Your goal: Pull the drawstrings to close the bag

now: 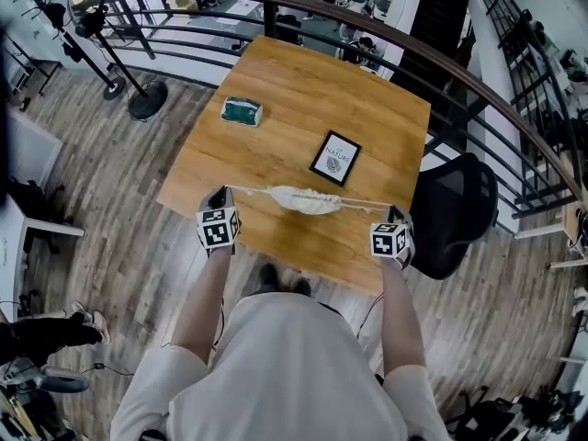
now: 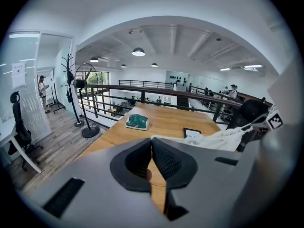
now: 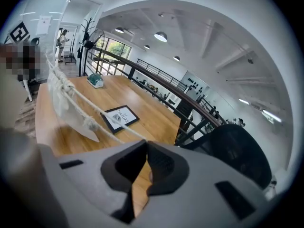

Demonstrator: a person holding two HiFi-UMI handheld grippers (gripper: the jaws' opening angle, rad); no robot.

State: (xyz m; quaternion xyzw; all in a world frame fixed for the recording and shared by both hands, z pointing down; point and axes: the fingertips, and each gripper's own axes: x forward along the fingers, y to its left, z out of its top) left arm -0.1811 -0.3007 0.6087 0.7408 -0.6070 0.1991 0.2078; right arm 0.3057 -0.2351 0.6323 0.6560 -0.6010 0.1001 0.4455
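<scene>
A white drawstring bag hangs bunched over the near part of the wooden table, stretched between my two grippers by its cords. My left gripper is shut on the left drawstring, which runs taut to the bag. My right gripper is shut on the right drawstring. In the left gripper view the cord leaves the closed jaws of the left gripper toward the bag. In the right gripper view the knotted cord runs from the right gripper to the bag.
A green packet lies at the table's far left. A black-framed card lies just behind the bag. A black office chair stands to the right of the table. A dark railing curves behind it, with a stand on the left.
</scene>
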